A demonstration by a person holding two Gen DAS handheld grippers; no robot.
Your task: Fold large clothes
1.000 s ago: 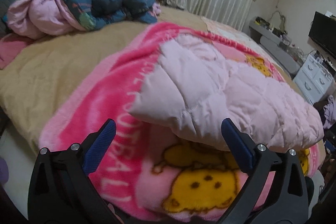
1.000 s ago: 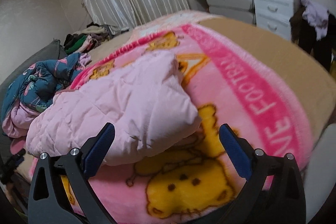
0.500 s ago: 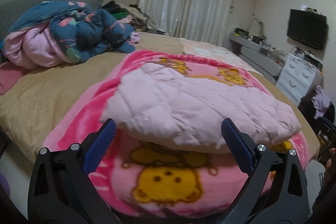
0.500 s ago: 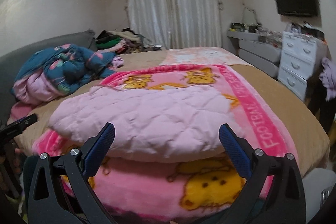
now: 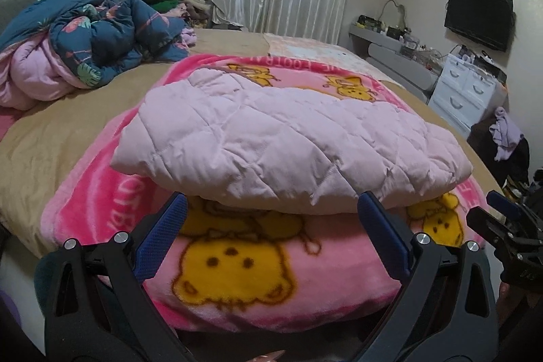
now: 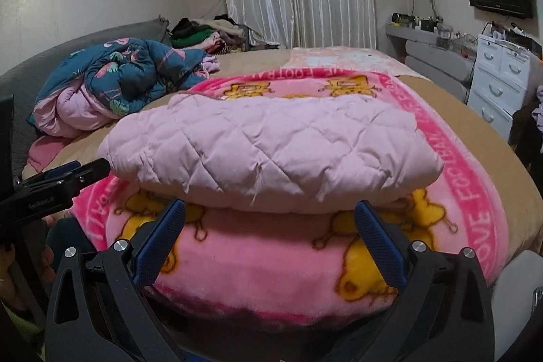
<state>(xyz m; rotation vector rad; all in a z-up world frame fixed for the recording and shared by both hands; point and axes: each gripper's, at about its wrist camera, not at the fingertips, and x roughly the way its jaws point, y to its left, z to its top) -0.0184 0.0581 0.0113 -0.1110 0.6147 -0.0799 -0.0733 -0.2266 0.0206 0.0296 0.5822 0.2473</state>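
A pale pink quilted garment [image 5: 281, 141] [image 6: 268, 148] lies folded into a thick pad on a bright pink cartoon blanket [image 5: 258, 273] [image 6: 271, 263] at the near end of the bed. My left gripper [image 5: 271, 209] is open, its blue pads just below the garment's front edge, holding nothing. My right gripper [image 6: 269, 211] is open too, in front of the same edge. Each gripper shows at the other view's side: the right one [image 5: 502, 226], the left one [image 6: 64, 178].
A crumpled blue floral quilt with pink lining [image 5: 85, 36] [image 6: 125, 70] sits at the bed's far left. Clothes pile [image 6: 203, 33] by the curtain. White drawers [image 5: 468, 87] [image 6: 502, 80], a grey shelf and a wall TV [image 5: 478, 16] stand at right. Tan bedsheet [image 5: 51, 138] surrounds the blanket.
Both grippers have pulled back and lowered from over the bed to its near edge. The views have levelled out. The folded garment lies in the same place.
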